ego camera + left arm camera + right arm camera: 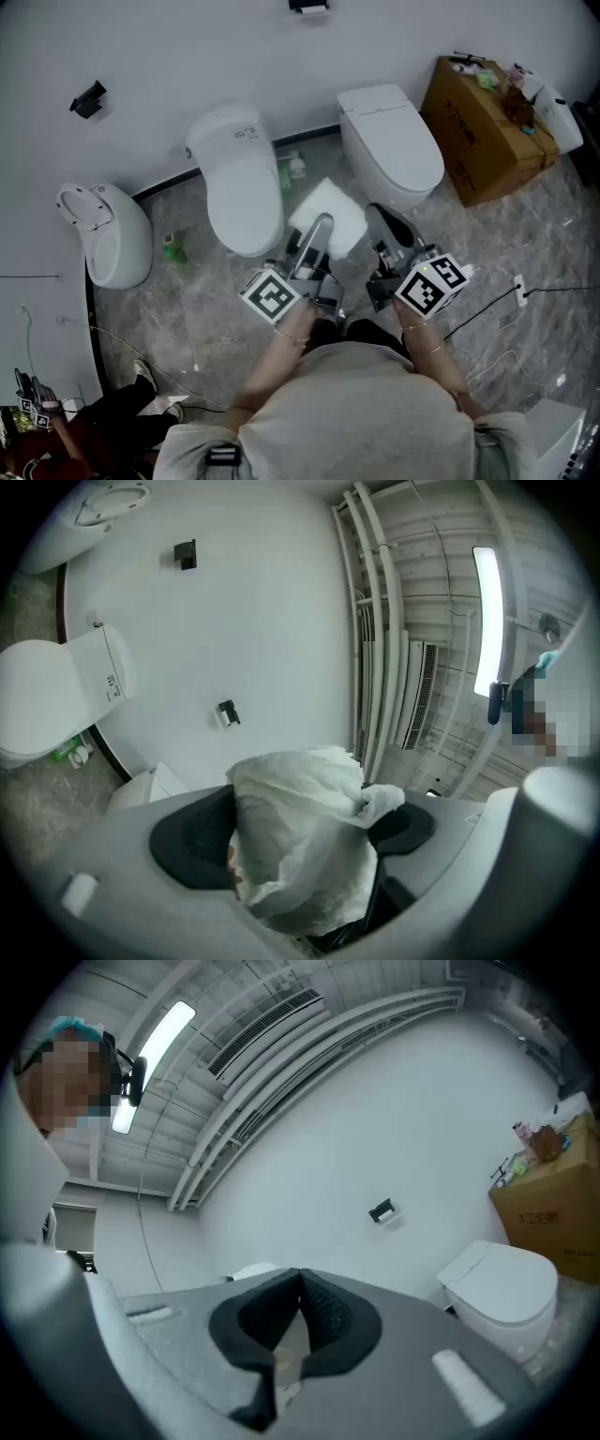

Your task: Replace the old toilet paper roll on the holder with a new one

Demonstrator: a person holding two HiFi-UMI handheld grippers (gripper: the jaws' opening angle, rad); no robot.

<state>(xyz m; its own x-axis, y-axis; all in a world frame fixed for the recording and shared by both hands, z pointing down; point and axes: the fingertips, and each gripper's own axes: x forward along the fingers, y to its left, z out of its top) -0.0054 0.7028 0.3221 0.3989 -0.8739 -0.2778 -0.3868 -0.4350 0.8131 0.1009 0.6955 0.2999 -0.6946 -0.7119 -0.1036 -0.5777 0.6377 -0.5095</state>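
Note:
In the head view my left gripper [323, 225] is shut on a white, crinkly-wrapped toilet paper roll [330, 214], held out in front of the person above the floor. In the left gripper view the roll [295, 803] fills the gap between the wide-set dark pads [192, 841]. My right gripper [392, 227] is beside it to the right, shut and empty; its pads [323, 1307] meet with nothing between them. A small black holder [382, 1211] hangs on the white wall ahead, also seen as the holder [228, 713] from the left gripper, with something white on it.
Two white toilets [239, 178] [389, 141] stand against the wall, with a third white fixture [103, 234] at the left. A cardboard box [487, 131] with clutter on top sits at the right. A cable [525, 291] runs over the marble floor. Another black wall fitting [88, 98] is at the upper left.

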